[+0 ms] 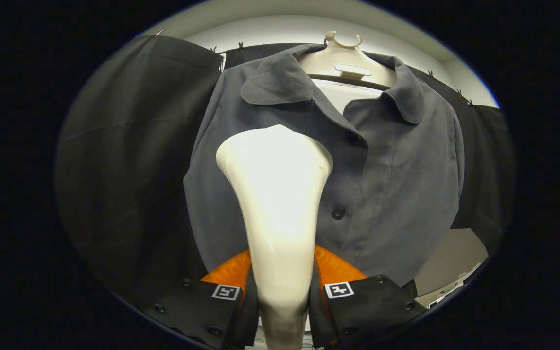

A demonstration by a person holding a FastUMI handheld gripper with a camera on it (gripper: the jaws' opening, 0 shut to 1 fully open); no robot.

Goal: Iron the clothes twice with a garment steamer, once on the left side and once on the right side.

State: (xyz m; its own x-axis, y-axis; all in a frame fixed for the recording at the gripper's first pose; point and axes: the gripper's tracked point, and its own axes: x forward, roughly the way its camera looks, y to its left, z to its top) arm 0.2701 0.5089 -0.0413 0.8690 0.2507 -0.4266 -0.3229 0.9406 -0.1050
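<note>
A white garment steamer (pixel 276 204) stands upright between my fingers, its handle clamped by the gripper (pixel 280 291), which is shut on it. Its wide head rises just ahead of the fingers and sits against the left chest panel of a grey buttoned shirt (pixel 396 175). The shirt hangs on a pale hanger (pixel 345 61) in front of the black cloth wall. The steamer head hides part of the shirt's left front. Dark buttons run down the placket just right of the steamer head.
Black cloth (pixel 124 160) hangs to the left of and behind the shirt. A pale wall (pixel 270 29) shows above the cloth. A light surface (pixel 455 262) with a white object lies low to the right of the shirt's hem.
</note>
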